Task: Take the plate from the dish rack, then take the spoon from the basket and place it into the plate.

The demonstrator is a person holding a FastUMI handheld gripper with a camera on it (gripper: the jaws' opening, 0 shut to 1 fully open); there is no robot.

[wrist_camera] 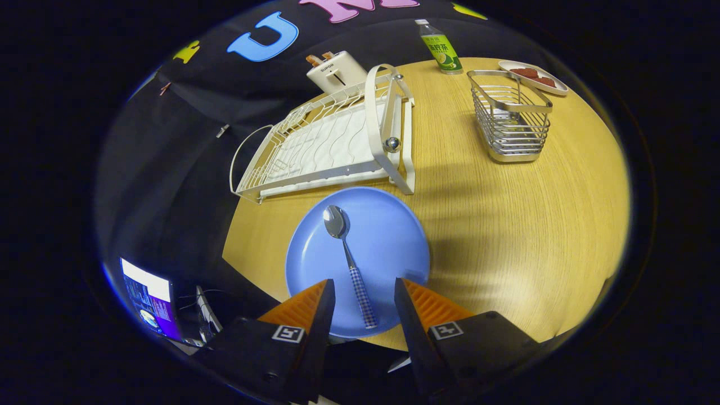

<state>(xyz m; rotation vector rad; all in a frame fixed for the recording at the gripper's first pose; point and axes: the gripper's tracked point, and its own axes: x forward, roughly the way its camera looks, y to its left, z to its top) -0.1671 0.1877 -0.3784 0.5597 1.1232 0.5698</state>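
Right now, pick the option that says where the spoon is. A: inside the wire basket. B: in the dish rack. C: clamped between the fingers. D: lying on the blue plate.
D: the spoon lies on the blue plate, its handle pointing back between the fingers of the open gripper, which do not touch it; the wire basket stands well beyond.

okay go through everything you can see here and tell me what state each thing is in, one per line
gripper: open, fingers either side of the spoon handle, not pressing
spoon: lying on the plate
blue plate: flat on the table
dish rack: empty
wire basket: upright
green bottle: upright, capped
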